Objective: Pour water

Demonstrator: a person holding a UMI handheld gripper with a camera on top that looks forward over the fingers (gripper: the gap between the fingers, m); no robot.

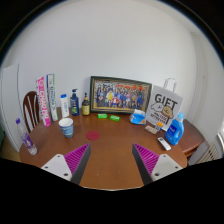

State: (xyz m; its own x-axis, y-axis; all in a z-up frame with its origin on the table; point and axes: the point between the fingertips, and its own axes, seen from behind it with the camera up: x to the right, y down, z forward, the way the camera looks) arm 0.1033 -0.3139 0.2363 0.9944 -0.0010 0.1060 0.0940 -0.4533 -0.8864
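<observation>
At the far left of the wooden table (pixel 110 150) a clear plastic bottle (pixel 24 137) is standing, near the table's edge and well left of the left finger; it is probably the water source. Behind it a pink and white box (pixel 44 100) is leaning upright against the wall, its lettering too small to read. Just right of that, a blue-patterned cup (pixel 66 126) is sitting ahead of and slightly left of the left finger, likely the vessel to receive the water. A row of small bottles (pixel 74 103) is lining up behind the cup, their labels unreadable.

The gripper (pixel 111 160) is hovering over bare table with its fingers spread wide and nothing between them; the pink pads (pixel 75 157) are facing an empty gap.

Further right a framed group photo (pixel 119 95) is resting against the wall, then a white bag (pixel 165 105) reading "GIFT". A blue object (pixel 175 130) is standing just in front of the bag.

The risks look plain. The bottle is light and close to the edge, so an off-centre approach could be knocking it over or off the table. The cup is small, so a hasty tilt could be spilling water toward the photo and bag. A squeezing grip might also be forcing water out early.
</observation>
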